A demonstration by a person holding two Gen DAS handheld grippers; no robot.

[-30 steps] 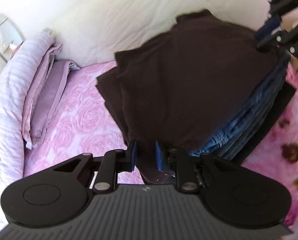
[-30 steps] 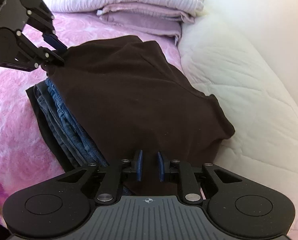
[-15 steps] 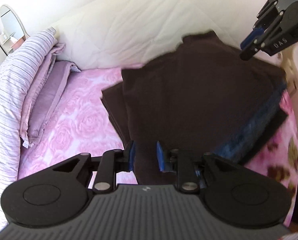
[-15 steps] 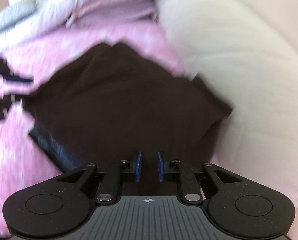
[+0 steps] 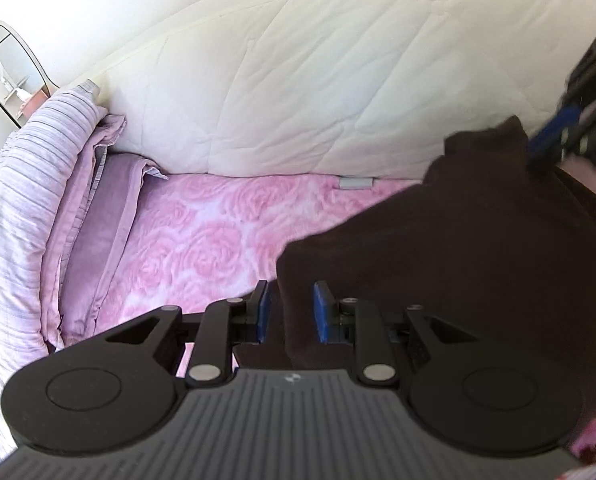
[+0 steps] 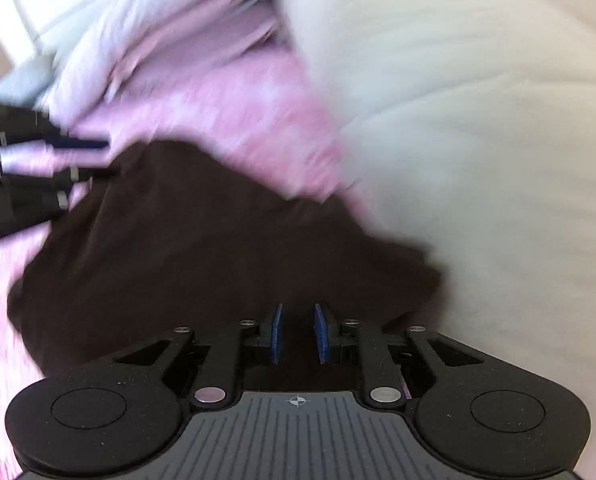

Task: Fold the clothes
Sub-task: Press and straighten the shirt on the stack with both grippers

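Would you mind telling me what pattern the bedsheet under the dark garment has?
Pink with a rose print on the bedsheet, clearest in the left wrist view.

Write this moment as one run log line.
left gripper: shut on dark brown garment | right gripper: shut on garment | under: pink floral bedspread

This is looking like a bedroom in a home. A pink rose-patterned bedspread [image 5: 202, 232] is covering the bed, folded striped lilac bedding [image 5: 30, 184] is lying at the left, and a cream quilted mattress [image 5: 318, 80] is leaning at the far side.
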